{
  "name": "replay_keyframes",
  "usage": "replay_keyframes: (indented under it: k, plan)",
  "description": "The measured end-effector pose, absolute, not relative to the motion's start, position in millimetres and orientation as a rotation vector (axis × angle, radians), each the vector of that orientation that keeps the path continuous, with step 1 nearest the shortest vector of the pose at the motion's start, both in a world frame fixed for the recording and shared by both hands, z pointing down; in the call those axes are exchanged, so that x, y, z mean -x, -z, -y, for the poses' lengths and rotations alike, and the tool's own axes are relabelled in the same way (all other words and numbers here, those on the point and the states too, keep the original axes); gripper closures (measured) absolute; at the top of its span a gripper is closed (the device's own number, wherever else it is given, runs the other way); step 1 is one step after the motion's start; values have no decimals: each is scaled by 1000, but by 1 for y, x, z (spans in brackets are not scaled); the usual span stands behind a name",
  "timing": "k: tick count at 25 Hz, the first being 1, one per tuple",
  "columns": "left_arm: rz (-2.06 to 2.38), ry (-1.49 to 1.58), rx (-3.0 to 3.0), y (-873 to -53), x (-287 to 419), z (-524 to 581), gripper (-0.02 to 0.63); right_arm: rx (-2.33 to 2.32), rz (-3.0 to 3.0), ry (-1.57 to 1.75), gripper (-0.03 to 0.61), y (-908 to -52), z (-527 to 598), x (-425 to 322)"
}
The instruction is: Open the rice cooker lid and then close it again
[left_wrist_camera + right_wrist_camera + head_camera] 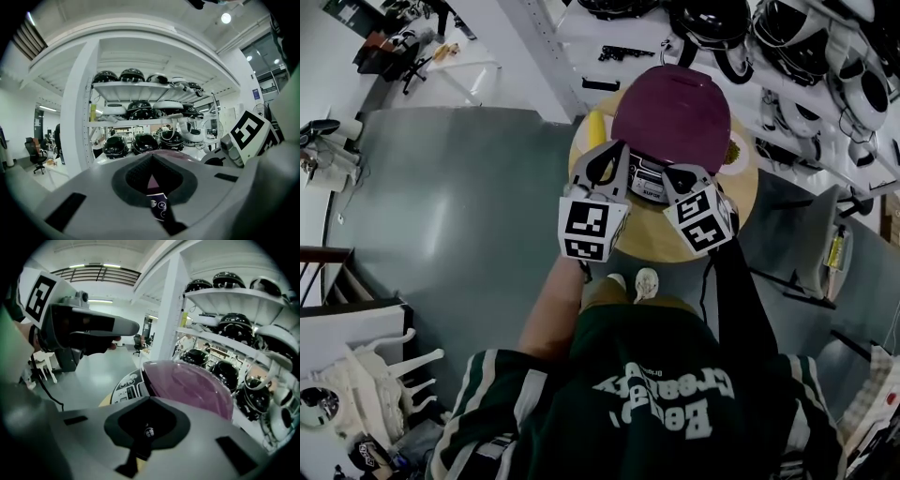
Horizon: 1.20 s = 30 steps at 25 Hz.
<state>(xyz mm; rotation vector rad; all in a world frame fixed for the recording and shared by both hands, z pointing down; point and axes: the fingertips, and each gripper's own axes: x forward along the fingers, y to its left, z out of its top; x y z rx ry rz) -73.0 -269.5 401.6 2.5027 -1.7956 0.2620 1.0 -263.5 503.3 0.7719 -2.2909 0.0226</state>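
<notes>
Green jersey (656, 403) nearest, below both tongs. Rice cooker (642, 180) sits on round table (661, 246), its maroon lid (673, 117) down. Left gripper (609, 159) and right gripper (677, 175) hover just before its front, jaws closed, holding nothing. Judgement: opening not yet done; next move calls for a tip pressed on the lid release. Helmet shelves (806, 56) stand behind.

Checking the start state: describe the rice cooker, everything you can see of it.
The rice cooker stands upright on a round wooden table. Its glossy maroon domed lid looks shut. A pale control panel with buttons faces the person. The left gripper and right gripper, both shut, hover at the panel; contact cannot be told.
</notes>
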Motion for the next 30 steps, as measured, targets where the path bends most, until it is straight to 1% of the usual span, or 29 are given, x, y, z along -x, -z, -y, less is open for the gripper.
replay_keyframes:
  k: [30]
  plan:
    - [1793,-257,-2506,-398,75,271,614,-754,2314,-182,575,-502,268,-2]
